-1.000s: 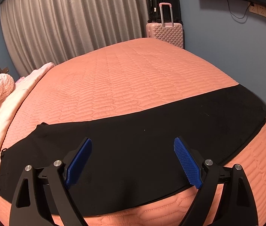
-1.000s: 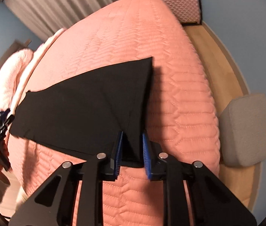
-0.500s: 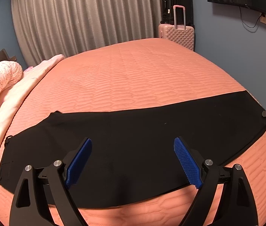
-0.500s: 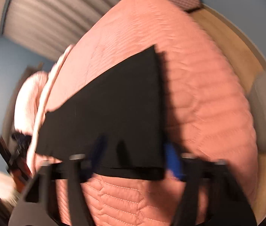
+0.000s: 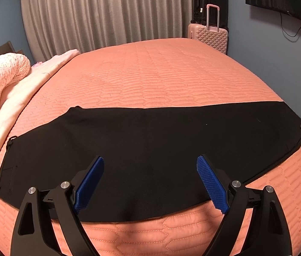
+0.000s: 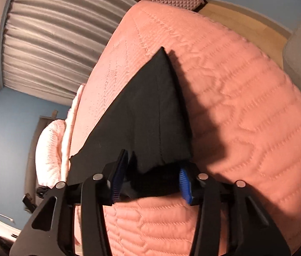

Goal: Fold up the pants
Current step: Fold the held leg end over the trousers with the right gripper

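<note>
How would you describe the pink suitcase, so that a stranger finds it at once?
Look past the far end of the salmon bed, in the corner between the grey curtain and the blue wall. The pink suitcase stands upright there; unlike the black suitcase behind it, it has a diamond-patterned shell.

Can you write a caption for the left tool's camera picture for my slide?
Open left tool above black pants lying flat across a pink bedspread.

No legible text, brand, number or sign from either of my wrist views; a small pale tag on the black suitcase (image 5: 210,5) behind the pink suitcase (image 5: 209,37) is too small to read.
</note>
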{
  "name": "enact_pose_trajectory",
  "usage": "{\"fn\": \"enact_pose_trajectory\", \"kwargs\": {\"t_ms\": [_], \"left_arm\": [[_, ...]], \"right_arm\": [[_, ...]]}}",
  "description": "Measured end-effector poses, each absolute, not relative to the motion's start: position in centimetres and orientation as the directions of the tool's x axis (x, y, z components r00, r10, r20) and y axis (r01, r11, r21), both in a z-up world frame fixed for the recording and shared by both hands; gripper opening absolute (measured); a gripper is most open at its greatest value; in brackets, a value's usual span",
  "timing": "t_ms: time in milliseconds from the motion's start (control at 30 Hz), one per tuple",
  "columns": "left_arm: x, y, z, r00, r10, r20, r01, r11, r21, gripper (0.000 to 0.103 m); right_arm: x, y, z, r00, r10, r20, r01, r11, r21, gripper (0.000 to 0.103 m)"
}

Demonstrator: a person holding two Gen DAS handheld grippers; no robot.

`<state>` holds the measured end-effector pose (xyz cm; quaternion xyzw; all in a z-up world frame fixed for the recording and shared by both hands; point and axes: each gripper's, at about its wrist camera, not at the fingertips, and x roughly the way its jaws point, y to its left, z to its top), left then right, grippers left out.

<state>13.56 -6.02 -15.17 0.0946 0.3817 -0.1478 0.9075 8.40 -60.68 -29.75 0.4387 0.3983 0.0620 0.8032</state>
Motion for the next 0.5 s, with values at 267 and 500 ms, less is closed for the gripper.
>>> {"fn": "enact_pose_trajectory", "kwargs": {"t_ms": [267, 500], "left_arm": [[12.6, -3.6, -13.2, 0.707, -0.193, -0.681, 0.334, 0.939, 0.08, 0.087], [11.8, 2.5, -12.3, 0.725, -0.201, -0.659, 0.28, 0.96, 0.015, 0.087]], "right_arm": [[11.9, -53.1, -19.6, 0.677, 0.413, -0.61, 0.066, 0.791, 0.609, 0.018], [20.4, -34.8, -14.6, 0.519, 0.54, -0.663, -0.273, 0.839, 0.47, 0.018]]}}
